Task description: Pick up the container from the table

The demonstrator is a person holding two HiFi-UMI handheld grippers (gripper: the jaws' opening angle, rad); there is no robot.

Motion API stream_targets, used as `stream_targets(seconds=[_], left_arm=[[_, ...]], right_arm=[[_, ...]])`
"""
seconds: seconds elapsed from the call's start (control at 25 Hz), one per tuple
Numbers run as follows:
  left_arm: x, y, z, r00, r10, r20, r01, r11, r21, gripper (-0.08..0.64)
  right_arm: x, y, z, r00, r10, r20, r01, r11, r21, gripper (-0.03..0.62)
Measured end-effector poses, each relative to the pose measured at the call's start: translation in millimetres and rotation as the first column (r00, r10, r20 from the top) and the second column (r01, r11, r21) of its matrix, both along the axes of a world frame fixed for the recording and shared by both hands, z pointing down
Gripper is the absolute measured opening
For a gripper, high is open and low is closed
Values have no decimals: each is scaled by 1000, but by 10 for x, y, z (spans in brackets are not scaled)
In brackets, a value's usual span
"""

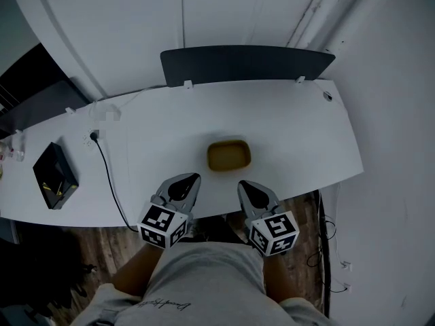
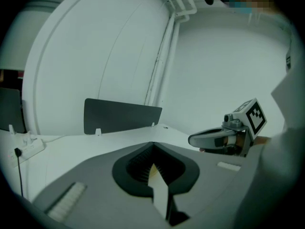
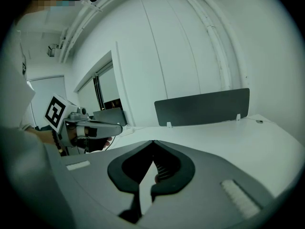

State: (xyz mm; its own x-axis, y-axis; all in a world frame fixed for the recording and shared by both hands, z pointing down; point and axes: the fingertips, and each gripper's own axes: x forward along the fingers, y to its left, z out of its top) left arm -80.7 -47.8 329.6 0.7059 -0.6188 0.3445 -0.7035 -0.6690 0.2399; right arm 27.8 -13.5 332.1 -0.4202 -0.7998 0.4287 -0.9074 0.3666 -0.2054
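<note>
Container (image 1: pixel 229 155) sits on the white table (image 1: pixel 299 128), toward its near edge, nothing touching it. My left gripper (image 1: pixel 186 180) hovers just near-left of the container, jaws together and empty. My right gripper (image 1: pixel 247 185) is just near-right of the container, jaws likewise closed on nothing. Dark panel (image 1: pixel 245 63) stands beyond the container at the far edge. Black box (image 1: pixel 54 175) lies well left of it, black cable (image 1: pixel 109 175) in between.

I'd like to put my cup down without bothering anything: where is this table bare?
Widest bare patch: the right end of the table, between the container and the right edge. Also bare: between container and dark divider panel, and between cable and container. Crowded: the left end, with black box and cable.
</note>
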Motion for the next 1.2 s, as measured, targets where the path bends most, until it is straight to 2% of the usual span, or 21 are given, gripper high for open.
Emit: stream_targets(seconds=[0.44, 1.2], left_arm=[[194, -377, 47, 999, -34, 5, 34, 999, -13, 2], [389, -740, 391, 998, -55, 42, 58, 995, -82, 2]], right_arm=[[371, -412, 19, 1000, -3, -30, 3, 1000, -5, 15], [690, -872, 297, 998, -54, -46, 50, 996, -73, 15]])
